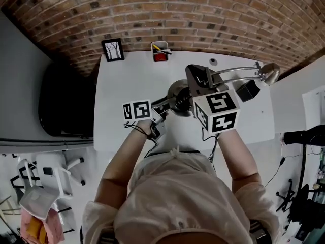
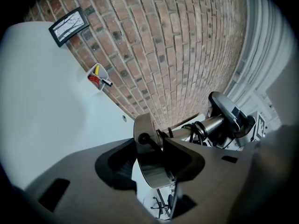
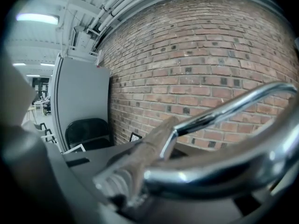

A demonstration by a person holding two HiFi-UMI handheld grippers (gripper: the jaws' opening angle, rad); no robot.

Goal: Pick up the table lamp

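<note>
The table lamp has a round metal base (image 1: 177, 92), twin chrome arms (image 1: 236, 71) and a metal head (image 1: 269, 73) out to the right. It hangs tilted above the white table (image 1: 127, 80). My left gripper (image 1: 169, 102) is shut on the rim of the base. In the left gripper view the base disc (image 2: 150, 164) stands on edge between the left gripper's (image 2: 152, 146) jaws, with the lamp head (image 2: 227, 109) beyond. My right gripper (image 1: 199, 83) is shut on the lamp's arm near its joint. The chrome arm (image 3: 224, 110) fills the right gripper view, running out of the right gripper (image 3: 140, 183).
A small framed picture (image 1: 112, 50) and a red pen cup (image 1: 160, 53) stand at the table's far edge against the brick wall. A black adapter block (image 1: 249, 90) lies right of the lamp. A black chair (image 1: 66, 103) sits left of the table.
</note>
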